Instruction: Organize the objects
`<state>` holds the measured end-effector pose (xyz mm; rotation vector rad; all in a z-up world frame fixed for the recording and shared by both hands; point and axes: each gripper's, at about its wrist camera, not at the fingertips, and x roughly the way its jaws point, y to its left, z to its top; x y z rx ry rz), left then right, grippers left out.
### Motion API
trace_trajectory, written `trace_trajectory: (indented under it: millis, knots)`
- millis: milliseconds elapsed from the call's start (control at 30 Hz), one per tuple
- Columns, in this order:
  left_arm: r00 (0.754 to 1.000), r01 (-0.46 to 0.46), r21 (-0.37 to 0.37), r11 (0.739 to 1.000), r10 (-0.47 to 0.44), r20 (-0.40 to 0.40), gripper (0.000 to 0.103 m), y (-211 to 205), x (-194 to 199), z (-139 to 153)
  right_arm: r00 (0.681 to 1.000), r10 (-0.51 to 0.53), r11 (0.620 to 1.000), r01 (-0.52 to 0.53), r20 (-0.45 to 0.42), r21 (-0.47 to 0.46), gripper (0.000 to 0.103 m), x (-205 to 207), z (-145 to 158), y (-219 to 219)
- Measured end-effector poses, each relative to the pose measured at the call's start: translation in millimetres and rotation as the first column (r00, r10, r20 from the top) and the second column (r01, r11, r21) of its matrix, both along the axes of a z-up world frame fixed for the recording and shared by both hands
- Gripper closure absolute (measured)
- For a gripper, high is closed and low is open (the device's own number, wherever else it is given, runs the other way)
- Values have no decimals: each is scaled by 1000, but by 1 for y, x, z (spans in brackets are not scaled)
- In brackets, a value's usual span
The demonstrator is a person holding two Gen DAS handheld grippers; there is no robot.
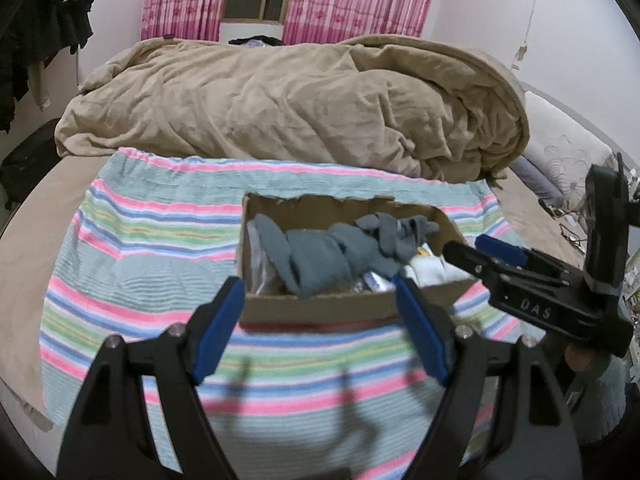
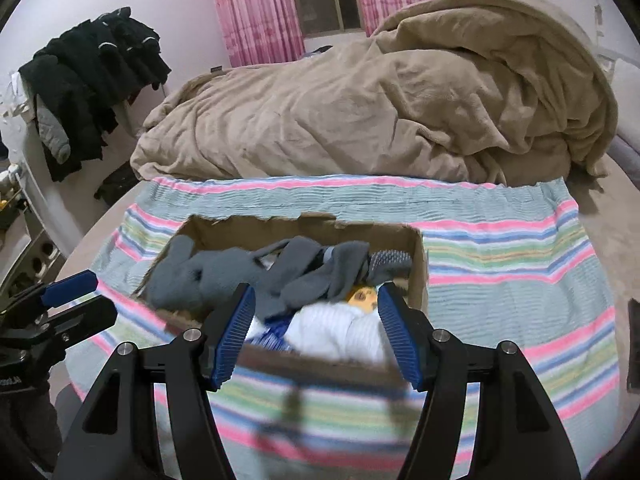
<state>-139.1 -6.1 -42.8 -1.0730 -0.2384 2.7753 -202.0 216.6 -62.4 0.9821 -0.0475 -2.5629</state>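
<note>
Both wrist views look down along their fingers — near the cardboard box [image 1: 344,304] — sharing box and bed [image 2: 592,248]

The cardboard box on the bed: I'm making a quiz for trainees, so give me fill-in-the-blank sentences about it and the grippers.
1. The cardboard box sits on a ____ towel.
2. The topmost clothes in the box are ____ socks.
3. The jaws of the right gripper and the left gripper hold ____.

Missing words: striped; grey; nothing
</note>
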Motion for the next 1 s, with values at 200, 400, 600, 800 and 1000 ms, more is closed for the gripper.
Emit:
trace_trajectory:
  millis: [200,400,600,800,1000]
  knots:
    - [1000,-3,-12,1000,3,8,24,2,21,-1,1000,1,1000,-1,5,3,36,30,2,2]
    - [999,-30,-32,999,30,9,24,3,45,-4,1000,-1,1000,1,21,15,36,55,-1,3]
    - [998,-48,-39,998,49,31,24,1,59,-14,999,1,999,-2,37,32,29,72,-9,2]
    - [996,-68,-51,996,70,49,6,-3,63,-24,999,-10,999,8,33,43,16,82,-15,3]
    - [997,-71,-77,994,74,33,4,-1,65,-23,999,-21,999,20,34,45,16,83,-16,5]
